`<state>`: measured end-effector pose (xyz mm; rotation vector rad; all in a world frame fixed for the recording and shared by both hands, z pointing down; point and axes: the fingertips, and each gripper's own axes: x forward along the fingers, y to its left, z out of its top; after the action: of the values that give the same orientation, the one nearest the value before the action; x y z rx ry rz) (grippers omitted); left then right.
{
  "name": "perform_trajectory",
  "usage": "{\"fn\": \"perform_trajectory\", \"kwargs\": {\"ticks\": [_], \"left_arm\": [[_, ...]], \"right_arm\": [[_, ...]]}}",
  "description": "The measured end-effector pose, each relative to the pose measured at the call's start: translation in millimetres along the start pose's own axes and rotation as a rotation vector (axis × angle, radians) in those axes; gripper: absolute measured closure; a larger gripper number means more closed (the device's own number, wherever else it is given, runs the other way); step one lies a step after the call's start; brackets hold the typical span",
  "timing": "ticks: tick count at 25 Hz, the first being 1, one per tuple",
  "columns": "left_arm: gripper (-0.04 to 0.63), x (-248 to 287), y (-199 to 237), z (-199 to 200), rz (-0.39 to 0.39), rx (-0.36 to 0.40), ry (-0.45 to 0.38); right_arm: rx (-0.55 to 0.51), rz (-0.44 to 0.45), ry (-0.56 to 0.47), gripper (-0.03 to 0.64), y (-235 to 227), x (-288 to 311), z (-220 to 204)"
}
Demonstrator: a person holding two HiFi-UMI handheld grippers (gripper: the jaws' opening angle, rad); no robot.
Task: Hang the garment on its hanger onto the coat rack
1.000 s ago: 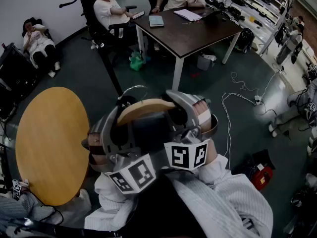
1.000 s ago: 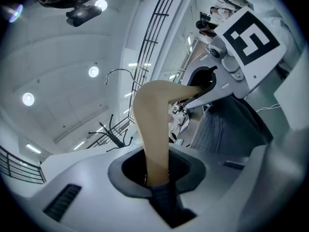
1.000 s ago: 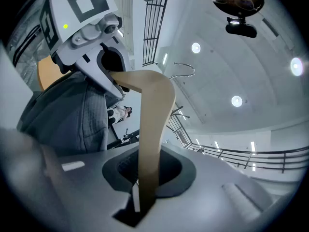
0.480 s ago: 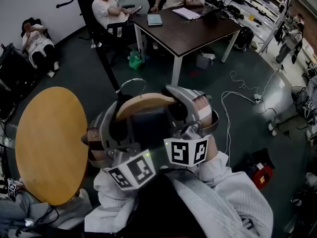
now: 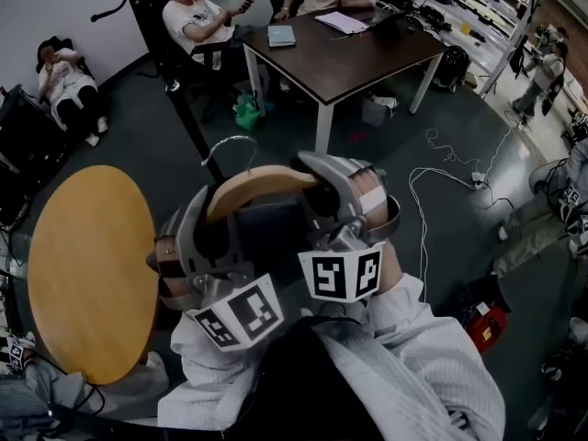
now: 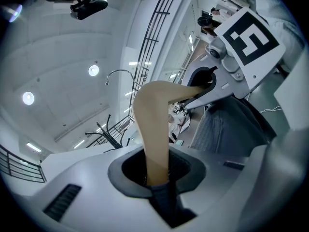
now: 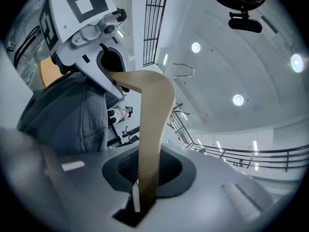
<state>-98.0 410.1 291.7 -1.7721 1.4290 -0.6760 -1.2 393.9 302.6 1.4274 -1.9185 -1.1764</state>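
While both grippers are carrying it, the curved light-wood hanger is sitting raised in front of the person, above the dark floor. Its thin metal hook is pointing up and away. In the head view the hook is showing just beside the pole of the black coat rack, and it is not resting on any rack arm.

The dark grey fabric garment is draping from the hanger and hanging down between the two grippers.

The left gripper is pinching the hanger's left end. The left gripper view is showing the wood and a fold of the grey cloth clamped between the jaws. The right gripper is pinching the right end. The right gripper view is showing the wooden arm running down into the narrow gap between its jaws.

White ribbed sleeves are showing behind the grippers.

A round yellow wooden table is standing to the left. A dark rectangular table with seated people is standing well beyond the rack. White cables are lying on the floor to the right.
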Motion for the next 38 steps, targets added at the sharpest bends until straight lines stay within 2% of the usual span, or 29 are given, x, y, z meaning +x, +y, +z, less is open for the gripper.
{"fn": "perform_trajectory", "kwargs": {"ticks": [8,22,31,38], "left_arm": [[0.526,62.2,-16.8,-7.3,-0.037,-0.017,0.018],[0.526,255.9,11.7,-48.9,-0.008,0.026,0.016],[0.526,373.9,12.0,-77.3,0.006,0.082,0.114],[0.525,469.6,23.8,-72.8,0.137,0.076,0.256]], "right_arm": [[-0.009,0.035,0.012,0.572,-3.5,46.7,-41.7],[-0.004,0.006,-0.031,0.574,-27.2,236.1,-106.0],[0.045,0.077,-0.089,0.574,-27.7,361.3,-161.7],[0.054,0.146,-0.265,0.574,-61.1,457.3,-200.6]]}}
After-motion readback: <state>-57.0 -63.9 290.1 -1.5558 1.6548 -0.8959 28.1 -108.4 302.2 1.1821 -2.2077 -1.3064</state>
